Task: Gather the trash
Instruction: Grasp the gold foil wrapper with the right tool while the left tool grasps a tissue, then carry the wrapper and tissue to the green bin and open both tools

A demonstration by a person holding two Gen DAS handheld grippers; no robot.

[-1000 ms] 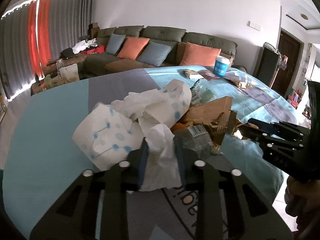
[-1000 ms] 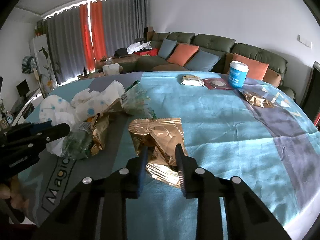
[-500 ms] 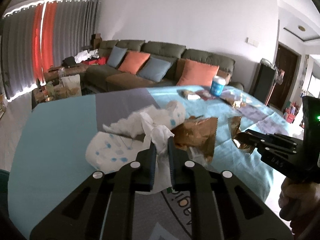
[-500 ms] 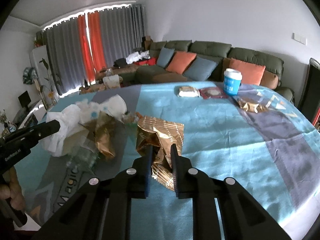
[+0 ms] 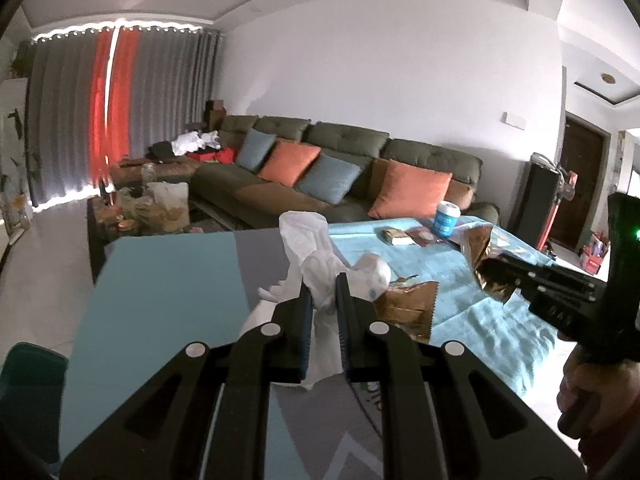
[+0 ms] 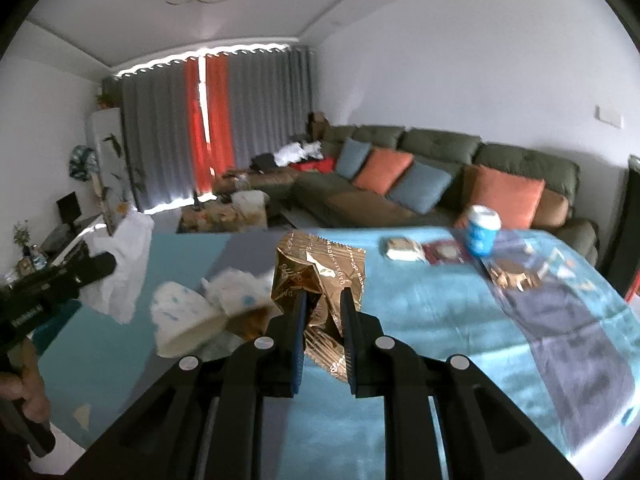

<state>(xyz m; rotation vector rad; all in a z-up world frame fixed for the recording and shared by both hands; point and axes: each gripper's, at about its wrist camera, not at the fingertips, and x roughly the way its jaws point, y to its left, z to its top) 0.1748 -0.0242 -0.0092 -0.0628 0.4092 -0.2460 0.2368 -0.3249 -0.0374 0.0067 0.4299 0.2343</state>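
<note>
My left gripper is shut on a crumpled white tissue and holds it above the table; the tissue also shows in the right wrist view. My right gripper is shut on a crinkled gold snack wrapper, lifted off the cloth; the wrapper also shows in the left wrist view. Left on the table is a heap with a dotted white paper wad and another gold-brown wrapper.
The table has a teal and grey cloth. At its far side stand a blue paper cup, a small white packet, a dark red packet and a brown wrapper. A green sofa is behind.
Both grippers have closed on their items and risen: the left lifted the tissue off the heap, the right lifted the gold wrapper off the cloth. The view tilted upward.
</note>
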